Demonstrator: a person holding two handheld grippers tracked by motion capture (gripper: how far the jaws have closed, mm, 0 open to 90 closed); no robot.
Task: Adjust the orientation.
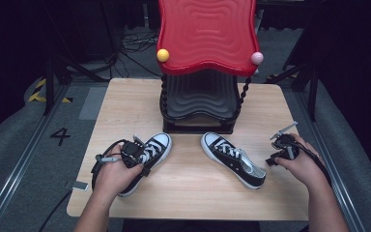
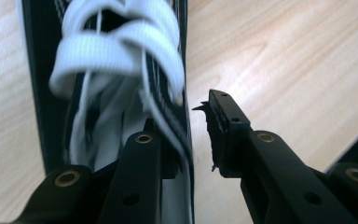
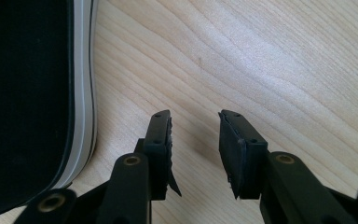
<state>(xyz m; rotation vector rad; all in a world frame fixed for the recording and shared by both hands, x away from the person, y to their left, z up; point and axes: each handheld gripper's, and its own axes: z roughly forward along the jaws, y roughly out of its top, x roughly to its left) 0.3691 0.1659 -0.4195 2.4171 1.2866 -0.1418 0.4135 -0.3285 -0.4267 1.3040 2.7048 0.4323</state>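
Observation:
Two black canvas sneakers with white laces and toe caps lie on the wooden table (image 1: pixel 188 188). My left gripper (image 1: pixel 136 151) is low over the left sneaker (image 1: pixel 157 145) at its laces. In the left gripper view the sneaker's side wall (image 2: pixel 179 116) runs between the jaws of my left gripper (image 2: pixel 186 121). One jaw is inside the shoe and the other outside, with a gap of bare table beside the outer pad. My right gripper (image 1: pixel 279 151) rests right of the right sneaker (image 1: pixel 232 157). It stands open (image 3: pixel 193 126) over bare wood, beside that sneaker's white sole (image 3: pixel 81 93).
A shelf stand with a red wavy top (image 1: pixel 205 34) and a black wavy lower tier (image 1: pixel 200 96) stands at the table's back middle. A yellow ball (image 1: pixel 163 55) and a pink ball (image 1: pixel 256 58) sit at the top's corners. Bare wood lies between the sneakers.

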